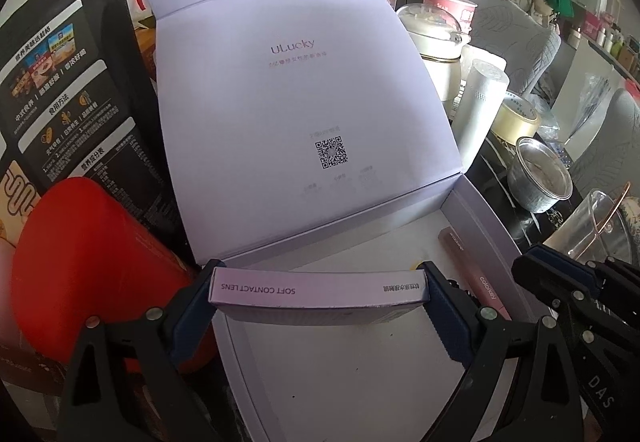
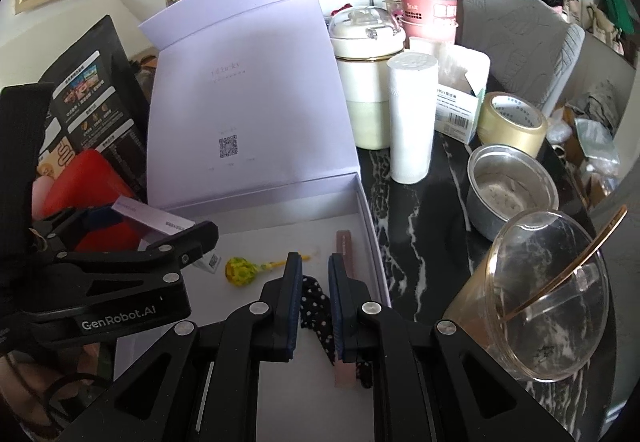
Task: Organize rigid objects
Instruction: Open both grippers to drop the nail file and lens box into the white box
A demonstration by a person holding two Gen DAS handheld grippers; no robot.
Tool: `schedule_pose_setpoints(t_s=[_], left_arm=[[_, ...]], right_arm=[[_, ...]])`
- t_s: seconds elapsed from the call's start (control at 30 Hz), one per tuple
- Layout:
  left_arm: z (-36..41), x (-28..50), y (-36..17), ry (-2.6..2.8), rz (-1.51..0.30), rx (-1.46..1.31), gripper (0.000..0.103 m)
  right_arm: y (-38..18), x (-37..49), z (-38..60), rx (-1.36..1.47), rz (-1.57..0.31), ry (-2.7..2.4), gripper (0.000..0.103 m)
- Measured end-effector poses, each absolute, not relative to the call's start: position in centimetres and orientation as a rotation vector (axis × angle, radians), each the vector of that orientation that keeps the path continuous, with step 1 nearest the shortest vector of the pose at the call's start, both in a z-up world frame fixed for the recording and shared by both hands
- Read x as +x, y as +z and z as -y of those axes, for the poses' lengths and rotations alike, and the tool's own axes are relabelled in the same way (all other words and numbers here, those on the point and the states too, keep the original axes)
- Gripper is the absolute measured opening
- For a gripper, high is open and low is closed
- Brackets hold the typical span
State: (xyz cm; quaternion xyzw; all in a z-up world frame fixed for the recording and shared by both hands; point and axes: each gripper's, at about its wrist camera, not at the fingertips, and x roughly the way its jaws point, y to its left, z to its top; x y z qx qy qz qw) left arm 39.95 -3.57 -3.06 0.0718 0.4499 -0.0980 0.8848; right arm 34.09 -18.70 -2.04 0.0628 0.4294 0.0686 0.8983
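My left gripper is shut on a flat lilac contact lens box and holds it over the near left part of an open lilac gift box. The same gripper and contact lens box show at the left of the right wrist view. Inside the gift box lie a pink cosmetic tube, a yellow lollipop and a black polka-dot cloth. My right gripper hovers over the cloth with jaws a small gap apart, holding nothing.
The gift box lid stands open at the back. A red object and a black food bag are left of it. To the right stand a paper roll, white pot, tape roll, metal bowl and glass cup.
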Motion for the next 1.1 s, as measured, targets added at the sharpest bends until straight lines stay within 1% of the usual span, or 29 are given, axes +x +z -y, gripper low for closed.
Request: schedule_pose_setpoints(t_s=[0.47,0.67,1.1], left_arm=[[3.7,38.7,-1.1,-0.207,-0.907,0.154,0.096],[3.0,37.9,0.7,-0.205,-0.875,0.129,0.096],[2.6,34.9,3.5,-0.188,-0.814,0.132,0.096]], right_arm=[[1.1,32.4,19.5,0.118,-0.798,0.112,0.014],[2.9,31.2,19.7,0.104,-0.753,0.115,0.014],[5.5,28.2,18.4,0.053,-0.726,0.155,0.014]])
